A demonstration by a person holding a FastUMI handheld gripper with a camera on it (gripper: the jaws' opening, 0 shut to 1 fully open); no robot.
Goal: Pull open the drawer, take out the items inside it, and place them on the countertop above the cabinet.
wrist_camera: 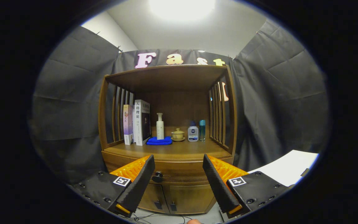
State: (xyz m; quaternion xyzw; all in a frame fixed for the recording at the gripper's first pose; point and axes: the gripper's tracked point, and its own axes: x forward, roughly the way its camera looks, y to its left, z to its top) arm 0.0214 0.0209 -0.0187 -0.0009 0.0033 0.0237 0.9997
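Observation:
A wooden cabinet [166, 174] stands ahead of me with a shelf alcove on its countertop [166, 151]. Below the countertop edge runs the drawer front [179, 176], closed, with a dark round knob [157, 177] near my left finger. My gripper [178, 163] is open, its fingers spread wide on either side of the drawer front and apart from it. Nothing is between the fingers. The drawer's contents are hidden.
On the countertop stand two books [137, 123], a white pump bottle [160, 126] on a blue cloth [159, 141], a small lidded cup [178, 134], a white bottle [193, 132] and a teal bottle [202, 129]. Two lower doors [172, 199] sit under the drawer. White surface [287, 166] at right.

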